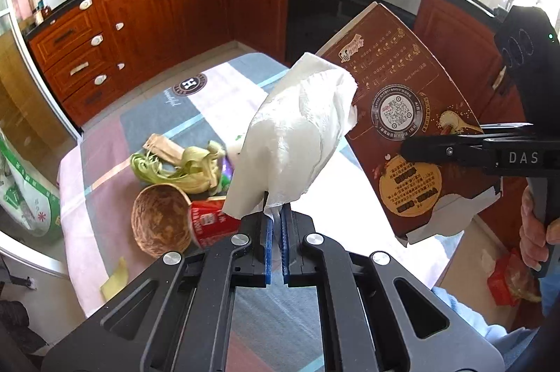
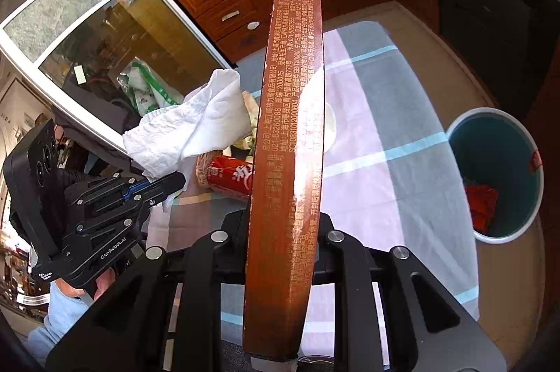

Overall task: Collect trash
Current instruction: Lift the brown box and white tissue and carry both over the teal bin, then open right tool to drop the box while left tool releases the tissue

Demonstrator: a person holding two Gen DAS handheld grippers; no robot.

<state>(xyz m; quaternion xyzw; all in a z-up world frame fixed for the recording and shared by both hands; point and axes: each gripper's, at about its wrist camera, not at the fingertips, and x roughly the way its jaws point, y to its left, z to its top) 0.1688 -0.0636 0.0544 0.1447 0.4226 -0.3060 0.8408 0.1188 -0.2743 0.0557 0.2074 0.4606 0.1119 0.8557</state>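
Observation:
My left gripper (image 1: 276, 214) is shut on a crumpled white paper towel (image 1: 297, 133) and holds it above the table; the towel also shows in the right wrist view (image 2: 189, 123). My right gripper (image 2: 283, 225) is shut on a flat brown cardboard box (image 2: 290, 133), held edge-on and upright; its printed face shows in the left wrist view (image 1: 413, 133). On the table lie a coconut shell half (image 1: 161, 219), a red cup on its side (image 1: 213, 225) and green vegetable peels (image 1: 182, 169). A white bin with a teal liner (image 2: 497, 172) stands on the floor to the right.
The table has a pink, grey and white cloth (image 1: 105, 169). Wooden kitchen cabinets (image 1: 140, 21) and an oven (image 1: 350, 7) stand behind. A green-printed sack (image 1: 21, 190) leans at the left. A glass sliding door (image 2: 87, 32) is at the left.

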